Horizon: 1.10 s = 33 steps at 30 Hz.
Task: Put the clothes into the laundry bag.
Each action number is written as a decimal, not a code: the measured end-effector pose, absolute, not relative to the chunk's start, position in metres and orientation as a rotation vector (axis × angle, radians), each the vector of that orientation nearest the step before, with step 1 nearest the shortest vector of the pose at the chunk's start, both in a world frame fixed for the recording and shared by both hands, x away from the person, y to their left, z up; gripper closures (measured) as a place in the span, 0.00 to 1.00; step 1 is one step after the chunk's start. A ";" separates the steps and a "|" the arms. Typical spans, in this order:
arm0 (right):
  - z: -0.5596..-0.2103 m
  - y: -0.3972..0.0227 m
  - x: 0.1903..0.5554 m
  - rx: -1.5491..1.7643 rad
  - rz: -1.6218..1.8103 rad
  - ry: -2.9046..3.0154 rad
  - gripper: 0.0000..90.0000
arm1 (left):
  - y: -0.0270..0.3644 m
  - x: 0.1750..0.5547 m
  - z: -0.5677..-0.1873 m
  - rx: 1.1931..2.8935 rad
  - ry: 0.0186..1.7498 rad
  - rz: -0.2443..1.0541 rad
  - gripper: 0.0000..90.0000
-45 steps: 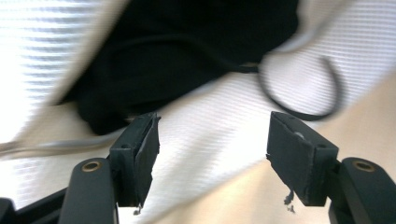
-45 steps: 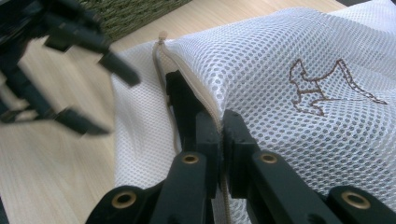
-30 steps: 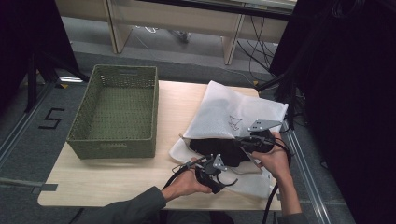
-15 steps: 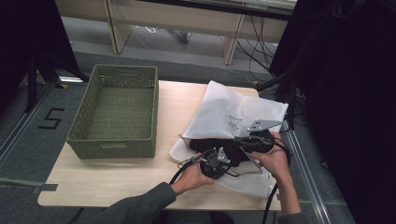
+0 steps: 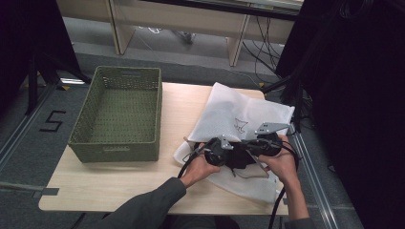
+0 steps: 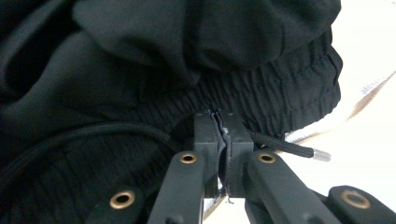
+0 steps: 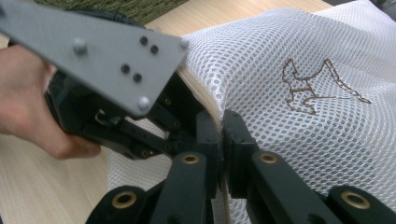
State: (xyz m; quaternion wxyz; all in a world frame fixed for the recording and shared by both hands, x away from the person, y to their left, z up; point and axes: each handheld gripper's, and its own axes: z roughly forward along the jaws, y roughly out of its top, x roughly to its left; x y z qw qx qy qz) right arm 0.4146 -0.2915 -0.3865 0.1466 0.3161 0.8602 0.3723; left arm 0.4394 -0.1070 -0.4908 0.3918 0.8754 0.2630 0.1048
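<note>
Left gripper (image 6: 223, 140) pinched on elastic waistband of black garment (image 6: 140, 70) — jaws have just been closing, fabric between them; drawstring (image 6: 285, 148) trails beside; right gripper (image 7: 220, 135) pressed on rim of white mesh bag (image 7: 303, 93); garment sits at bag mouth, near table edge; step in hand looks like bagging — next move likely needs mouth held wide, garment fed in; beyond: wooden table (image 5: 124, 183), green basket (image 5: 117, 114) at left; farther: cables (image 5: 267, 43), dark floor.
</note>
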 end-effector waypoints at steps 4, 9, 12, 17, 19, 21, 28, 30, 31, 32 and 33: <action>-0.388 -0.293 0.415 0.908 1.070 2.477 0.97 | -0.100 0.435 -0.487 2.252 0.633 0.239 0.90; -0.388 -0.295 0.414 0.911 1.069 2.472 0.97 | -0.091 0.434 -0.483 2.234 0.632 0.212 0.83; -0.389 -0.297 0.414 0.912 1.069 2.469 0.97 | -0.090 0.433 -0.484 2.240 0.627 0.200 0.81; -0.390 -0.299 0.413 0.907 1.047 2.471 0.94 | -0.093 0.435 -0.488 2.246 0.632 0.185 0.80; -0.392 -0.299 0.414 0.898 1.016 2.471 0.94 | -0.094 0.434 -0.490 2.251 0.636 0.183 0.80; -0.393 -0.300 0.413 0.911 0.996 2.472 0.92 | -0.095 0.433 -0.490 2.256 0.626 0.182 0.80; -0.399 -0.303 0.408 0.895 0.906 2.467 0.82 | -0.093 0.432 -0.488 2.266 0.611 0.173 0.79; -0.401 -0.306 0.404 0.884 0.873 2.474 0.79 | -0.094 0.430 -0.488 2.262 0.609 0.169 0.78; -0.403 -0.309 0.402 0.889 0.856 2.472 0.79 | -0.094 0.430 -0.488 2.263 0.609 0.168 0.78; -0.403 -0.311 0.401 0.889 0.846 2.468 0.79 | -0.096 0.429 -0.489 2.263 0.606 0.160 0.77; -0.405 -0.314 0.400 0.899 0.835 2.467 0.79 | -0.096 0.429 -0.489 2.264 0.606 0.151 0.76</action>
